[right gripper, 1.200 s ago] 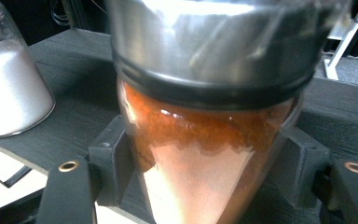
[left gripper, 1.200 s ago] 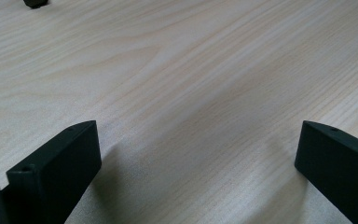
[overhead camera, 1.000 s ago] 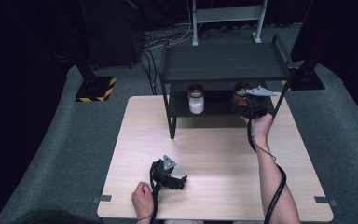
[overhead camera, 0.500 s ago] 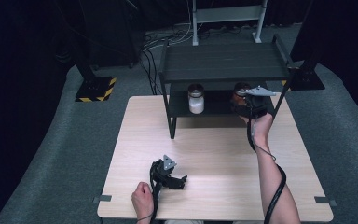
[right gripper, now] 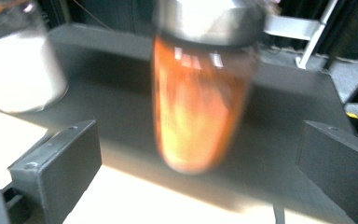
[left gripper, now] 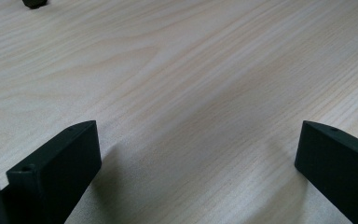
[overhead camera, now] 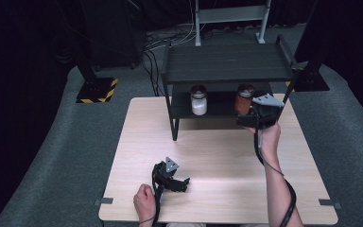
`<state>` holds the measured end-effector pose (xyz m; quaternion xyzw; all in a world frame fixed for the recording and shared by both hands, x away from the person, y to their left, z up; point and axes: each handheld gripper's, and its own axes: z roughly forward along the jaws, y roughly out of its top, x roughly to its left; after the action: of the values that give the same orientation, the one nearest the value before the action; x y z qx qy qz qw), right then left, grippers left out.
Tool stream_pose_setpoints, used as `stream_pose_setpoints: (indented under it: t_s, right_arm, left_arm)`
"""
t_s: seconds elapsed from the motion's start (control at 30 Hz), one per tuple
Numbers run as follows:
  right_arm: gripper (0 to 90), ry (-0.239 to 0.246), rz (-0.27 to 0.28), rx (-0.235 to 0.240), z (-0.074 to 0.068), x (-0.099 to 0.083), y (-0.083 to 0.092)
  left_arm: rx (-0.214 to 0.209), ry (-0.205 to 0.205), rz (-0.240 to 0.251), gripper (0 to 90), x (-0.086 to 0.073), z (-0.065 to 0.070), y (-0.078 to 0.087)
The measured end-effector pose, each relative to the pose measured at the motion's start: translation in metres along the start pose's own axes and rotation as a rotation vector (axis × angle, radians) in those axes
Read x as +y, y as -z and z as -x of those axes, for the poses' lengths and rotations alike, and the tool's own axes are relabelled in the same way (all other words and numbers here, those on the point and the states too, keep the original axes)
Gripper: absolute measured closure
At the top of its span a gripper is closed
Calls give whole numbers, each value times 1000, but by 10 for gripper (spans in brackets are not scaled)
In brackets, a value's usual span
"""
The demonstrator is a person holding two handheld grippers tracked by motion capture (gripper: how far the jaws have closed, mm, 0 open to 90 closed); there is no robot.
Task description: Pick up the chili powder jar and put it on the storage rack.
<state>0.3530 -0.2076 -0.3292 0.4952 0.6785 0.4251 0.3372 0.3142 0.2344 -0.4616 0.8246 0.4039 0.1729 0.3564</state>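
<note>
In the high view the right gripper [overhead camera: 250, 116] sits right of centre, just in front of the lower shelf of the black rack [overhead camera: 227, 66], held by the person's right hand [overhead camera: 268, 137]. Its jaws have just been opening and now stand wide apart; in the right gripper view the orange jar [right gripper: 198, 98] stands upright on the dark shelf ahead of them, free of both pads. In the high view that jar [overhead camera: 244, 98] is at the right end of the lower shelf, just beside the gripper. The white jar [overhead camera: 198, 99] stands further left on the same shelf, well apart from it, and appears at the upper left of the right gripper view. The left gripper [overhead camera: 176, 182] rests low on the wooden table [overhead camera: 217, 146], at lower centre, with the left hand [overhead camera: 144, 202] behind it; its jaws are spread wide over bare wood.
</note>
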Motion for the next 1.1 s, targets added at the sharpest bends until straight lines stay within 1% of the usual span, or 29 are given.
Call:
stream_pose_setpoints:
  t_s: [0.03, 0.07, 0.1, 0.13, 0.2, 0.27, 0.3, 0.33, 0.37, 0.43, 0.5, 0.6, 0.63, 0.73, 0.8, 0.9, 0.97, 1.1]
  right_arm:
    - [0, 4, -9, 3, 1, -4, 10]
    - [0, 20, -17, 1, 1, -10, 18]
    - [0, 34, -33, -5, 2, -15, 27]
    - [0, 41, -36, -14, 2, -22, 35]
    - [0, 38, -56, -10, 10, -34, 49]
    - [0, 27, -57, -26, 15, -49, 61]
    - [0, 13, -56, -31, 19, -58, 68]
    - [0, 4, -59, -31, 22, -64, 72]
    - [0, -18, -66, -33, 25, -74, 78]
    - [0, -49, -79, -33, 28, -88, 83]
    - [0, -78, -95, -42, 29, -105, 88]
    - [0, -145, -96, -39, 33, -135, 93]
    - [0, -163, -100, -48, 33, -146, 93]
    - [0, -194, -101, -57, 34, -167, 93]
    - [0, -197, -112, -66, 33, -175, 90]
    - [0, -205, -114, -70, 33, -182, 88]
    - [0, -208, -118, -72, 33, -184, 87]
    - [0, -214, -127, -61, 33, -187, 83]
  left_arm:
    - [-1, 0, 0, 1, 0, 0, 0]
    - [-2, 0, 0, 1, 0, 0, 0]
    - [-2, -1, 0, 1, 0, 0, 0]
    - [-3, -1, -1, 1, 0, 0, 0]
    - [-4, -1, -1, 1, 1, 0, 0]
    - [-5, -3, -1, 1, 1, 0, -1]
    - [-5, -3, -1, 1, 1, 0, -1]
    - [-5, -4, -1, 1, 1, 0, -1]
    - [-5, -3, -1, 1, 1, 0, -1]
    - [-4, -3, -1, 1, 1, 1, -1]
    - [-6, -2, 0, 1, 1, 1, -1]
    - [-8, -7, -1, 1, 1, 1, -1]
    - [-9, -8, -1, 1, 1, 1, -1]
    - [-10, -8, -1, 1, 1, 1, -1]
    - [-10, -9, -1, 1, 1, 1, -1]
    - [-10, -9, -1, 1, 1, 1, -1]
    - [-10, -9, -1, 1, 1, 1, -1]
    - [-10, -9, -1, 1, 1, 1, -1]
